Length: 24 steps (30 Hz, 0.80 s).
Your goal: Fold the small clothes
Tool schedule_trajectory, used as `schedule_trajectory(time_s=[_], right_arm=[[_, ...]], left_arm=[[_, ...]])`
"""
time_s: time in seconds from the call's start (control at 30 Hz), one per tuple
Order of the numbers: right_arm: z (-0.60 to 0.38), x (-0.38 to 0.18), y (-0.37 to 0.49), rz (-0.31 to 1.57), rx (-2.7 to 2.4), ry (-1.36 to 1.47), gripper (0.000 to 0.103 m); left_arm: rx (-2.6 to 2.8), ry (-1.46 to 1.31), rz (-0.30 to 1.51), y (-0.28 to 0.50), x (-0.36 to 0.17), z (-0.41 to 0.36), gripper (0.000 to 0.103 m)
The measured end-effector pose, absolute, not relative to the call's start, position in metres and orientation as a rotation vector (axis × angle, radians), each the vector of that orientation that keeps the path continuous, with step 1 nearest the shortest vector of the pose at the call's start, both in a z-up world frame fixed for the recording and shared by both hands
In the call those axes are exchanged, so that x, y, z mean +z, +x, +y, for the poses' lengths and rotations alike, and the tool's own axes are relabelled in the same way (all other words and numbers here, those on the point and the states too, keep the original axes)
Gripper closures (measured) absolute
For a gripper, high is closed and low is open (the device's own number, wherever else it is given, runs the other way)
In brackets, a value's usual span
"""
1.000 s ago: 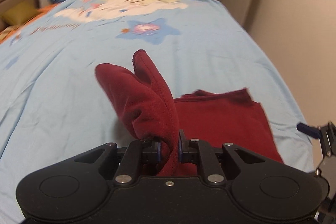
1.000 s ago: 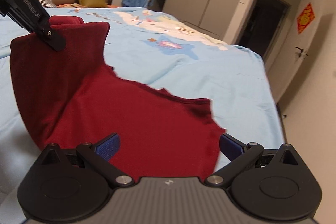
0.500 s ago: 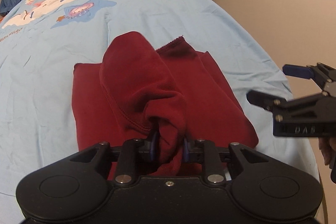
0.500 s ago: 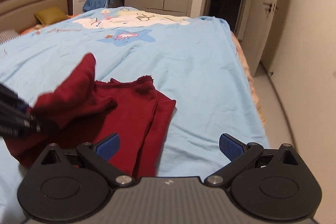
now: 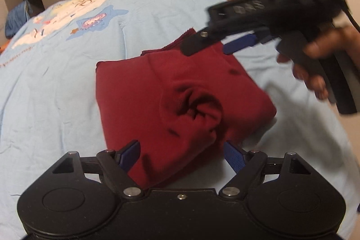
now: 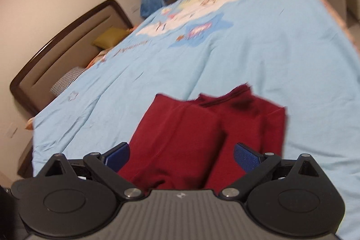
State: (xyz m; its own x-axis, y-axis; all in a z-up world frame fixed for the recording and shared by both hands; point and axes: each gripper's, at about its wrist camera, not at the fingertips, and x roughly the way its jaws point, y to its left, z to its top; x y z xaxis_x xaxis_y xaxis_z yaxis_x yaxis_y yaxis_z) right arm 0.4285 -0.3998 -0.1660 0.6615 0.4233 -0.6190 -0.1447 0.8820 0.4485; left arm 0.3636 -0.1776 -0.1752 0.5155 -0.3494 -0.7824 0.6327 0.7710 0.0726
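A dark red garment (image 5: 157, 100) lies folded on the light blue bed sheet (image 5: 56, 82), with a rumpled bump on its near part. My left gripper (image 5: 181, 155) hangs low over its near edge. Its jaws are opening; the cloth lies between the blue pads, which do not press on it. My right gripper (image 5: 216, 46), held by a hand (image 5: 319, 64), hovers over the garment's far right corner. In the right wrist view the red garment (image 6: 191, 132) sits just beyond my right gripper (image 6: 182, 156), which is open with nothing clamped.
The sheet (image 6: 247, 60) has a cartoon print further up the bed. A brown headboard (image 6: 56, 48), a yellow pillow (image 6: 110, 37) and a blue bundle (image 6: 155, 1) are at the far end. The bed's edge and a wall run close on the right.
My left gripper has let go of the red fold, which now lies on the garment, and its jaws have spread wide. The right gripper has swung in over the cloth.
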Motion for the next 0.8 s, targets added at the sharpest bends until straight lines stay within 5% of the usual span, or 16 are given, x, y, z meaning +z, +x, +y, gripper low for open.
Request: schedule_trajectory(time_s=[0.3,0.53,0.63,0.7,0.8], right_arm=[[-0.402,-0.199,0.459,0.881,0.226,0.454,0.02],[-0.408,-0.214,0.466,0.915,0.176,0.514,0.035],[-0.408,-0.219,0.468,0.916,0.157,0.541,0.049],[-0.409,-0.222,0.469,0.913,0.147,0.564,0.078],[-0.408,-0.218,0.469,0.893,0.151,0.571,0.094]], left_arm=[[-0.645,0.417,0.772,0.354,-0.177,-0.181,0.028],[-0.667,0.407,0.762,0.36,-0.178,-0.184,0.079],[-0.662,0.389,0.756,0.361,-0.178,-0.184,0.092],[-0.664,0.366,0.749,0.361,-0.177,-0.183,0.094],[-0.67,0.343,0.733,0.359,-0.172,-0.183,0.095]])
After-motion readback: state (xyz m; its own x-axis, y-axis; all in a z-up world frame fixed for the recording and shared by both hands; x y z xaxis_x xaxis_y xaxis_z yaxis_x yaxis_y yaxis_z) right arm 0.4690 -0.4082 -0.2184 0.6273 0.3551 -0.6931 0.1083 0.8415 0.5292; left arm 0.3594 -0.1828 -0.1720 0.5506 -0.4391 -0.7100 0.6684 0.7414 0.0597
